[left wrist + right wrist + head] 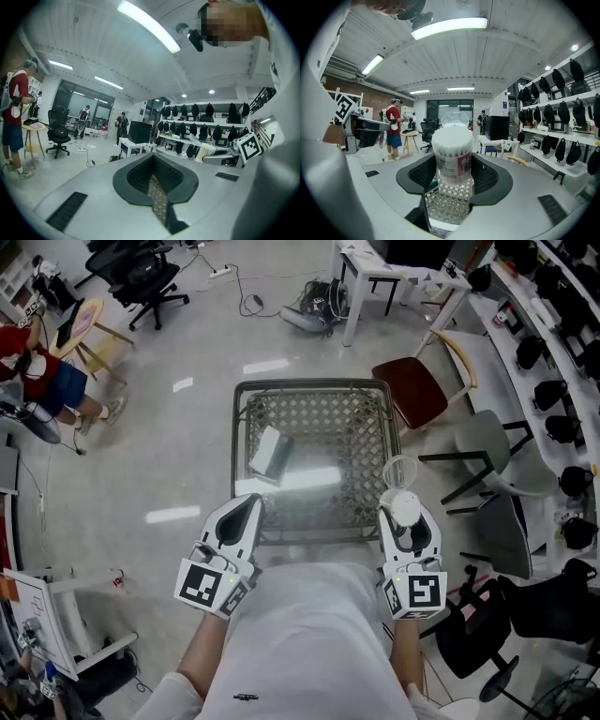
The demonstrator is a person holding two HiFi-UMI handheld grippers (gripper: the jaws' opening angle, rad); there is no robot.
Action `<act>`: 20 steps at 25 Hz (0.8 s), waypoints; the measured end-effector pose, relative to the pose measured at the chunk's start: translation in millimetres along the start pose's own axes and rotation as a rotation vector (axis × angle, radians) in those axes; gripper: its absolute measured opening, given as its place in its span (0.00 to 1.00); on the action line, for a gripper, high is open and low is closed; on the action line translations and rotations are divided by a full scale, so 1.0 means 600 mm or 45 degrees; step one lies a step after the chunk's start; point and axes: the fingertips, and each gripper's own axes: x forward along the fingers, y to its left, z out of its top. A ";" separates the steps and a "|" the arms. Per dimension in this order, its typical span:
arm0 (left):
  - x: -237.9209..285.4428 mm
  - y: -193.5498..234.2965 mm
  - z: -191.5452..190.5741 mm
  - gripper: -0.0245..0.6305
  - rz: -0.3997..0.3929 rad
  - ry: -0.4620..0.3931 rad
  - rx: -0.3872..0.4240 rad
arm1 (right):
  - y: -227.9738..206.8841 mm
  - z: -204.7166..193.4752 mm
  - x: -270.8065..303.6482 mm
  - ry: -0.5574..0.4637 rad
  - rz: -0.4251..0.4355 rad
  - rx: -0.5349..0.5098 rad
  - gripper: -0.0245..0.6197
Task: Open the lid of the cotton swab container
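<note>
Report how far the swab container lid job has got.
Done: the clear lid stands open behind the bare swabs. In hand: the right hand-held gripper clamps the container; the left hand-held gripper is shut and empty. Left: nothing on the lid itself, probably only setting the container down.
</note>
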 end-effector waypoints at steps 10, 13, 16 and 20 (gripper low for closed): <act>0.005 -0.006 -0.006 0.04 -0.003 0.006 0.003 | 0.006 -0.004 0.006 0.014 0.013 -0.043 0.38; 0.006 -0.004 -0.007 0.04 -0.002 0.003 0.003 | 0.008 -0.005 0.006 0.014 0.016 -0.040 0.38; 0.007 -0.006 -0.007 0.04 -0.005 0.006 0.009 | 0.005 -0.004 0.004 0.012 0.011 -0.032 0.38; 0.007 -0.014 -0.001 0.04 -0.012 0.004 0.025 | 0.000 -0.002 0.001 0.012 0.006 -0.025 0.38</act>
